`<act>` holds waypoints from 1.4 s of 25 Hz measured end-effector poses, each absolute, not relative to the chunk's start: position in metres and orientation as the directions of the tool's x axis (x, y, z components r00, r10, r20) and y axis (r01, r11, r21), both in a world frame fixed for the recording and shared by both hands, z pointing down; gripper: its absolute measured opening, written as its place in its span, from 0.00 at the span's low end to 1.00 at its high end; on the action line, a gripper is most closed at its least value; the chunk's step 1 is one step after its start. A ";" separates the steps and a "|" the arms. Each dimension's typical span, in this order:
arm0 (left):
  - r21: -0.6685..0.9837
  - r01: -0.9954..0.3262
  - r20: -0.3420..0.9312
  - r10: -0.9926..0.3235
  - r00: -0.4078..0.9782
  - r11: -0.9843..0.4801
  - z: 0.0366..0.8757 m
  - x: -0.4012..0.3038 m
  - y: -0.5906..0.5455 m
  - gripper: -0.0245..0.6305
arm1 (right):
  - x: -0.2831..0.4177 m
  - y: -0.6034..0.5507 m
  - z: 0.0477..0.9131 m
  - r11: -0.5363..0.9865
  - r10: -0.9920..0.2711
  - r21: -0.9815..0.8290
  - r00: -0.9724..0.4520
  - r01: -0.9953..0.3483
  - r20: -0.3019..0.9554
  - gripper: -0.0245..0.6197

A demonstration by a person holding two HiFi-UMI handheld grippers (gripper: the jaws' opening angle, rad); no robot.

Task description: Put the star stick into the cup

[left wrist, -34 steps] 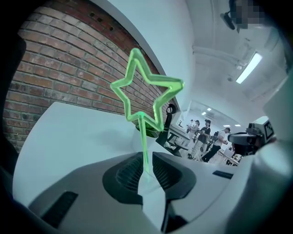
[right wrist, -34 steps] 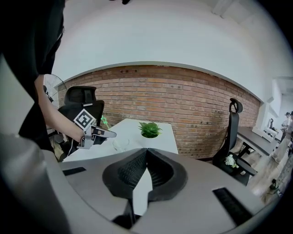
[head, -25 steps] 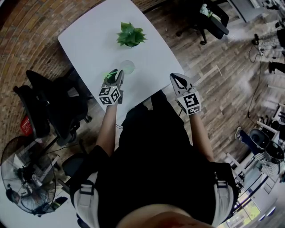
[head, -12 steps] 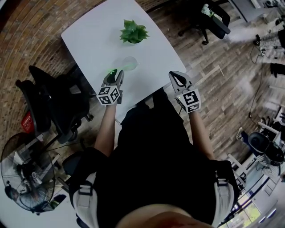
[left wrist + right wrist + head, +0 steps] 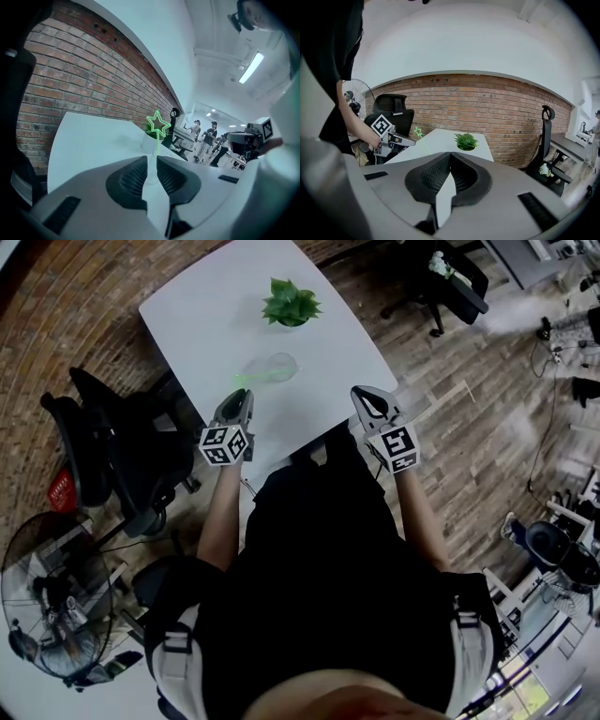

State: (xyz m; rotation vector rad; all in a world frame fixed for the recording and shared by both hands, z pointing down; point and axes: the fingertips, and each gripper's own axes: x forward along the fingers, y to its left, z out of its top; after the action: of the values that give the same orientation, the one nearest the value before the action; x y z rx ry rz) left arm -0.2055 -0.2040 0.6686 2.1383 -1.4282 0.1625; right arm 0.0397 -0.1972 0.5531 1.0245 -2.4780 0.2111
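The star stick (image 5: 158, 124) stands with its lower end in the cup (image 5: 278, 366). Its green outline star rises above the rim and the shaft leans toward the person's side, probably because the cup is wide and the thin stick rests against the rim. The clear cup sits around the middle of the surface (image 5: 206, 306), within easy reach of the near edge where the person stands. Judged from how things lie, the stick is already in the cup.

The left hand-held gripper (image 5: 151, 158) hovers just short of the cup on its near side and points straight at the stick. Its jaws are closing, with a narrow gap left between the ribbed pads. Only bare surface and the cup beyond show through the gap, so it grips nothing and the stick is free of it. That pose fits a tool that has let go.

The right hand-held gripper (image 5: 450, 155) is held over the near edge, well apart from the cup. Its jaws are pressed together on nothing, and it seems parked out of the way.

A small potted plant (image 5: 292, 303) stands toward the far edge, clear of the cup. A black office chair (image 5: 112, 446) waits off the left edge.
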 end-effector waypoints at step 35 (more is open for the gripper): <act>0.315 -0.903 0.290 -0.877 0.384 -0.292 0.591 -0.225 -0.145 0.08 | -0.013 -0.183 0.559 0.799 -0.545 -0.005 -0.727 -0.602 0.417 0.04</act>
State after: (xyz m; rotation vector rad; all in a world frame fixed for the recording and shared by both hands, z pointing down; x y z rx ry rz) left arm -0.2248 -0.1447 0.5910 2.2243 -1.5346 0.0847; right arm -0.0126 -0.1829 0.5588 0.8641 -2.5880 0.1950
